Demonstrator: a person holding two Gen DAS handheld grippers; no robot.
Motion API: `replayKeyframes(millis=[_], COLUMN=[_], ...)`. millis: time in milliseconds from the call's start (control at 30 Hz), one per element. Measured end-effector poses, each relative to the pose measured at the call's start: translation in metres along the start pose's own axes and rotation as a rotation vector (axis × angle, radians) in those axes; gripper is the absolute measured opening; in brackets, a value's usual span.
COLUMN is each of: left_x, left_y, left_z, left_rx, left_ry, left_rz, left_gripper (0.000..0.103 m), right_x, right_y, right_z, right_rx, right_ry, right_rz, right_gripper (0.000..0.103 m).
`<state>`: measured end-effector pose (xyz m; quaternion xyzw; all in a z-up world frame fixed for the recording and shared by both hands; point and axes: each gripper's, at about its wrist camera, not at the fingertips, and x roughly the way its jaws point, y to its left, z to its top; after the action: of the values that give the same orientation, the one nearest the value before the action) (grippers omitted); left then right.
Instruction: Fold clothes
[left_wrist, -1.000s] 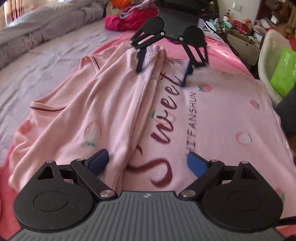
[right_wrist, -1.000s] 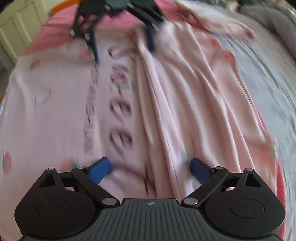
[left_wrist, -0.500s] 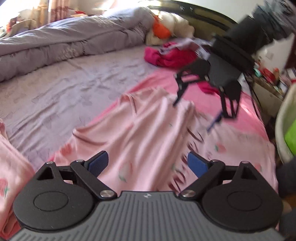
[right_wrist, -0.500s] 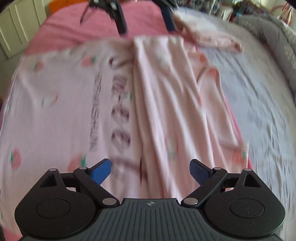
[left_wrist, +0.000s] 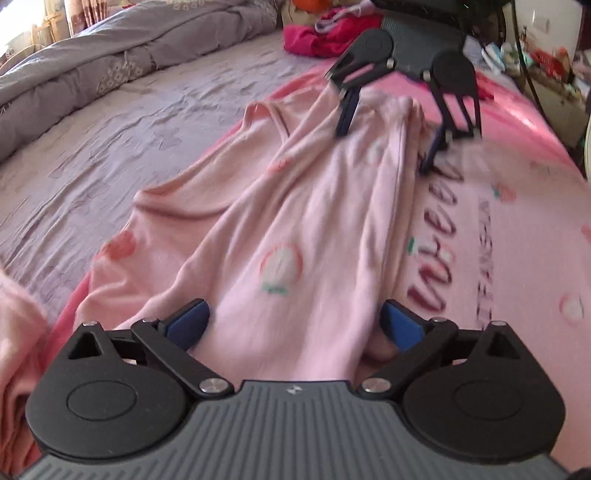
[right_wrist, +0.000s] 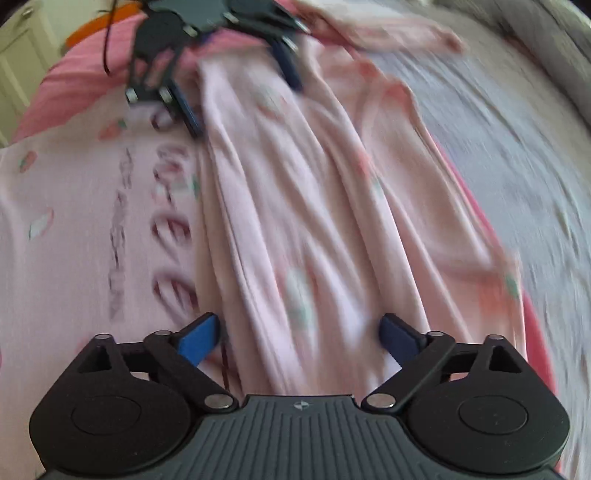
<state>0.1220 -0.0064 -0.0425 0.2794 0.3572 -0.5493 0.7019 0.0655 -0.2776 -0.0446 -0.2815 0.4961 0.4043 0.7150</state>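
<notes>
Pink garment (left_wrist: 295, 221), one side lapped over its printed front, lies lengthwise on the bed (left_wrist: 110, 129) between the facing grippers: left gripper (left_wrist: 293, 326) and right gripper (right_wrist: 299, 332) both spread, empty, one at each end of the fold.

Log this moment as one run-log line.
task: fold clothes | left gripper: open, over folded flap | right gripper: open, opposite end | pink shirt: one side folded in, on bed

Garment (left_wrist: 303, 221) lies on bed (left_wrist: 129, 122), grippers at opposite ends.
</notes>
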Motion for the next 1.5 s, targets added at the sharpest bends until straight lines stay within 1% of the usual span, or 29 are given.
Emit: replayKeyframes(millis=[67, 133, 200, 233, 267, 300, 333, 400, 433, 533, 567, 600, 667, 733, 767, 833, 867, 933, 967, 1033, 1067, 1133, 1233, 1267, 1333, 1400, 1433, 1467, 1500], left_x=[-0.012, -0.023, -0.034, -0.042, -0.049, -0.056, -0.061, -0.057, -0.055, -0.026, -0.017, -0.008, 0.011, 0.030, 0.027, 0.020, 0.016, 0.012, 0.010, 0.005, 0.003, -0.007, -0.028, -0.037, -0.055, -0.078, -0.088, -0.094, -0.098], left_y=[0.001, -0.001, -0.001, 0.000, 0.002, 0.005, 0.005, 0.003, 0.002, -0.014, -0.019, -0.024, -0.035, -0.046, -0.049, -0.047, -0.047, -0.052, -0.056, -0.057, -0.058, -0.056, -0.060, -0.064, -0.074, -0.090, -0.101, -0.113, -0.125], left_z=[-0.005, -0.004, -0.002, 0.001, 0.005, 0.011, 0.017, 0.034, 0.042, 0.042, 0.042, 0.041, 0.041, 0.040, 0.036, 0.029, 0.026, 0.023, 0.022, 0.021, 0.020, 0.011, -0.001, -0.003, -0.006, -0.010, -0.012, -0.012, -0.014], left_rx=[-0.002, 0.003, 0.005, -0.014, -0.038, -0.071, -0.106, -0.148, -0.168, -0.131, -0.119, -0.107, -0.082, -0.057, -0.024, -0.100, -0.110, -0.063, -0.035, -0.038, -0.040, -0.076, -0.119, -0.141, -0.185, -0.225, -0.247, -0.285, -0.320], left_ry=[0.031, 0.073, 0.116, 0.099, 0.060, 0.013, -0.037, -0.106, -0.140, -0.098, -0.084, -0.069, -0.041, -0.013, -0.017, -0.030, -0.038, -0.026, -0.018, 0.007, 0.019, 0.030, 0.044, 0.040, 0.033, -0.026, -0.051, -0.061, -0.060], left_rz=[0.008, 0.038, 0.073, 0.080, 0.079, 0.071, 0.053, -0.003, -0.031, -0.014, -0.009, -0.003, 0.008, 0.020, 0.034, 0.029, 0.033, 0.056, 0.070, 0.089, 0.099, 0.122, 0.185, 0.211, 0.263, 0.243, 0.228, 0.213, 0.213], left_gripper=[0.100, 0.100, 0.100, 0.100, 0.100, 0.100, 0.100, 0.100, 0.100, 0.100, 0.100, 0.100, 0.102, 0.102, 0.102, 0.102, 0.102, 0.102, 0.102, 0.103, 0.103, 0.103, 0.102, 0.101, 0.100, 0.100, 0.100, 0.100, 0.100], right_x=[-0.010, -0.019, -0.023, -0.026, -0.030, -0.036, -0.042, -0.044, -0.042, -0.014, 0.003, 0.018, 0.025, 0.020, 0.016, 0.007, 0.002, -0.008, -0.011, -0.016, -0.018, -0.023, -0.035, -0.042, -0.056, -0.066, -0.067, -0.074, -0.071], right_y=[-0.008, 0.000, 0.007, 0.008, 0.010, 0.011, 0.012, 0.014, 0.016, 0.027, 0.029, 0.030, 0.024, 0.010, 0.005, -0.004, -0.006, -0.005, 0.000, 0.011, 0.010, 0.005, 0.005, 0.014, 0.032, 0.059, 0.070, 0.087, 0.097], right_z=[-0.026, -0.037, -0.030, -0.024, -0.017, -0.009, 0.000, 0.023, 0.033, 0.064, 0.072, 0.068, 0.059, 0.037, 0.023, -0.006, -0.016, -0.034, -0.039, -0.049, -0.054, -0.065, -0.083, -0.087, -0.095, -0.097, -0.092, -0.094, -0.088], right_rx=[0.039, -0.048, -0.070, -0.058, -0.053, -0.051, -0.046, -0.032, -0.030, -0.054, -0.065, -0.075, -0.051, -0.005, 0.012, 0.051, 0.070, 0.073, 0.050, 0.003, 0.045, 0.160, 0.313, 0.320, 0.333, 0.319, 0.334, 0.372, 0.423], right_ry=[0.047, 0.111, 0.195, 0.225, 0.224, 0.186, 0.126, 0.033, 0.004, -0.046, -0.034, 0.003, -0.034, -0.015, -0.001, 0.033, 0.051, 0.073, 0.087, 0.116, 0.126, 0.149, 0.168, 0.151, 0.115, 0.084, 0.061, 0.042, 0.028], right_rz=[-0.021, -0.051, -0.082, -0.090, -0.092, -0.091, -0.087, -0.082, -0.074, -0.040, -0.041, -0.040, -0.041, -0.004, -0.005, -0.018, -0.028, -0.058, -0.080, -0.125, -0.135, -0.150, -0.226, -0.264, -0.341, -0.365, -0.365, -0.355, -0.337], right_gripper=[0.096, 0.096, 0.095, 0.093, 0.088, 0.088, 0.088, 0.090, 0.090, 0.091, 0.091, 0.092, 0.101, 0.103, 0.103, 0.103, 0.103, 0.103, 0.103, 0.103, 0.103, 0.103, 0.102, 0.100, 0.099, 0.099, 0.099, 0.099, 0.099])
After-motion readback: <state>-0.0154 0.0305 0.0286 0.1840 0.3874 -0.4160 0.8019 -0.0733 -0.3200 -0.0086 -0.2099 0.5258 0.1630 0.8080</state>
